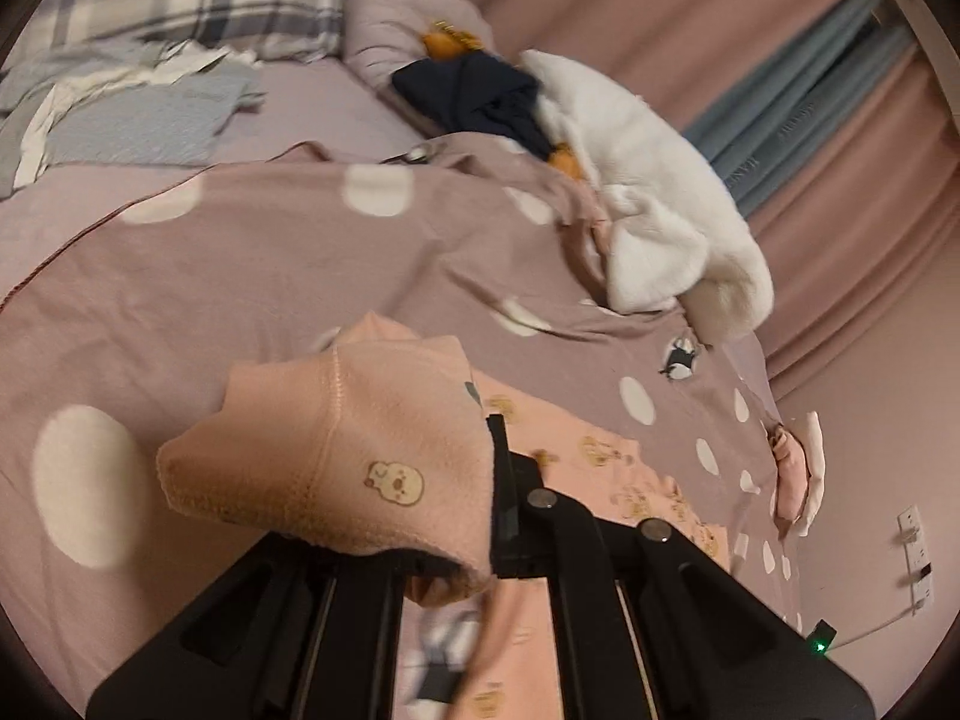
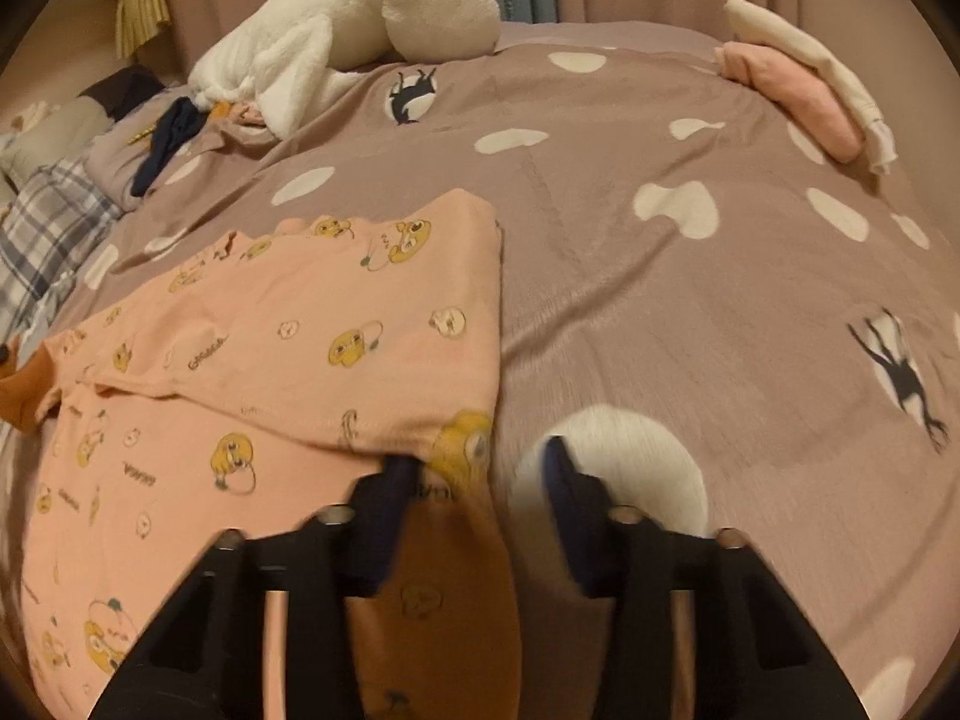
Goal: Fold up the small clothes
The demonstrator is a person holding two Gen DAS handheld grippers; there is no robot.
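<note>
While the left gripper (image 1: 489,480) pinches a peach cartoon-print cotton garment (image 2: 288,330) w/ its hem lifted, the right gripper (image 2: 474,468) is open at its 6 o'clock edge, mauve spotted bedspread (image 2: 690,312) bare toward 3.

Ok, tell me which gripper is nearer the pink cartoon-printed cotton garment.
Left. The left gripper is shut on a lifted fold of the pink cartoon-printed cotton garment; the right gripper sits open at its near corner, fabric between the jaws, not pinched.
</note>
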